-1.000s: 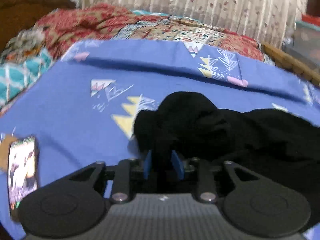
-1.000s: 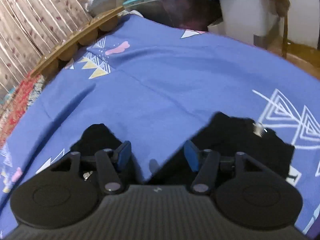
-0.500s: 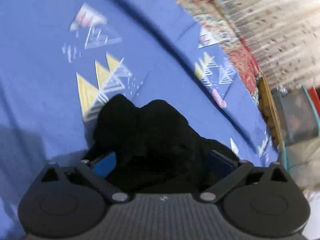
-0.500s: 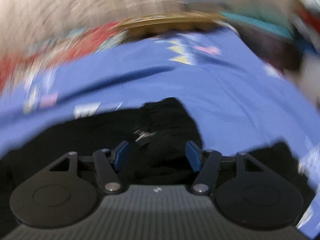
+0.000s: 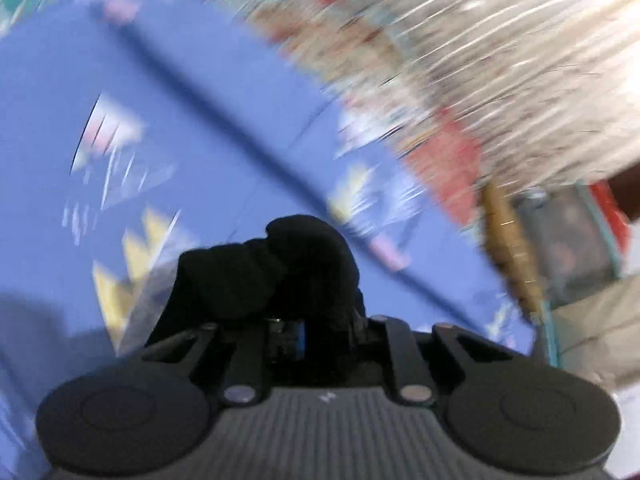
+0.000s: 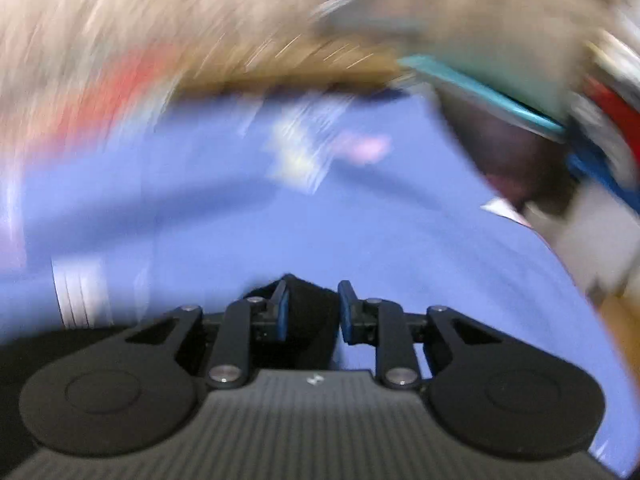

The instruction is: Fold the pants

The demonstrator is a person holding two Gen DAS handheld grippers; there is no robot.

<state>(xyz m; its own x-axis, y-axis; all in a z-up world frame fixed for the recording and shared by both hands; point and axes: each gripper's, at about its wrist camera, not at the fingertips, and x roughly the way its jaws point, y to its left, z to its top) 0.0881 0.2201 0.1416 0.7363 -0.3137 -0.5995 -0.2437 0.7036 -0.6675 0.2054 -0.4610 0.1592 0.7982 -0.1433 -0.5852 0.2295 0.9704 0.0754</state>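
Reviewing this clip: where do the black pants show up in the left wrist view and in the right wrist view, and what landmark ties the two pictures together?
Left wrist: black pants bunched at lower centre, pinched in the left gripper.
Right wrist: black fabric at bottom centre between the right gripper's blue pads, spreading to the lower left edge.
Shared landmark: the blue patterned bedsheet under the pants.

Blue patterned bedsheet [image 5: 200, 128] fills centre and left. Striped curtain [image 5: 500, 60] upper right, blurred. Teal-edged bin [image 6: 500, 92] upper right.
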